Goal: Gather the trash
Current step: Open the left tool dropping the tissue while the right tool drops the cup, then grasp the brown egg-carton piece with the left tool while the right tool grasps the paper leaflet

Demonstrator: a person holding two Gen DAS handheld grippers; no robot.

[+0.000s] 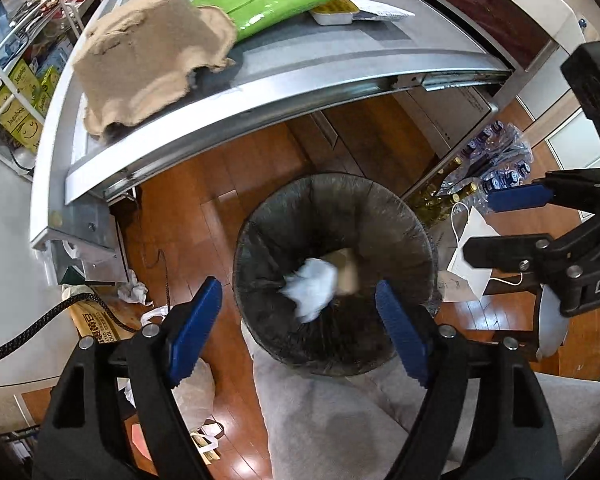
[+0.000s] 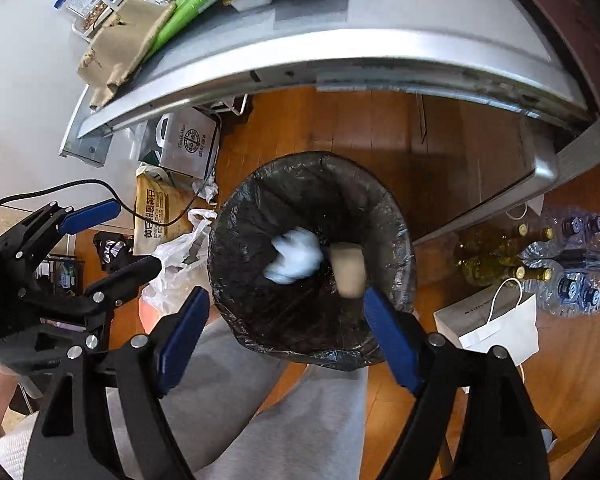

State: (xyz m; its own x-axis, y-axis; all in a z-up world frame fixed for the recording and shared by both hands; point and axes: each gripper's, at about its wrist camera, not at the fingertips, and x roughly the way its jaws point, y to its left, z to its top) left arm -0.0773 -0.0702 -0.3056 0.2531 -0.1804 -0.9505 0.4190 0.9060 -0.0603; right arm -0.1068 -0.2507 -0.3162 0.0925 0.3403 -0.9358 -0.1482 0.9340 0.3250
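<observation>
A round bin with a black liner [image 1: 332, 184] [image 2: 312, 160] stands on the wooden floor below the table edge. Inside it are a blurred white crumpled tissue [image 1: 312, 294] [image 2: 296, 258] and a beige paper piece [image 1: 347, 268] [image 2: 350, 272], both clear of any finger. My left gripper [image 1: 297, 284] [image 2: 138, 236] points down over the bin, open, with nothing between its blue pads. My right gripper [image 2: 285, 294] [image 1: 488, 224] hangs beside it over the same bin, open and empty too.
A silver table [image 1: 260, 92] [image 2: 340, 60] overhangs the bin and carries a brown pulp carton [image 1: 148, 52], a green packet [image 1: 268, 0] and papers. Water bottles [image 2: 580, 280], glass bottles [image 2: 496, 256], a white paper bag [image 2: 500, 328] and a flour bag [image 2: 156, 212] crowd the floor. Grey trouser legs [image 2: 280, 400] are below.
</observation>
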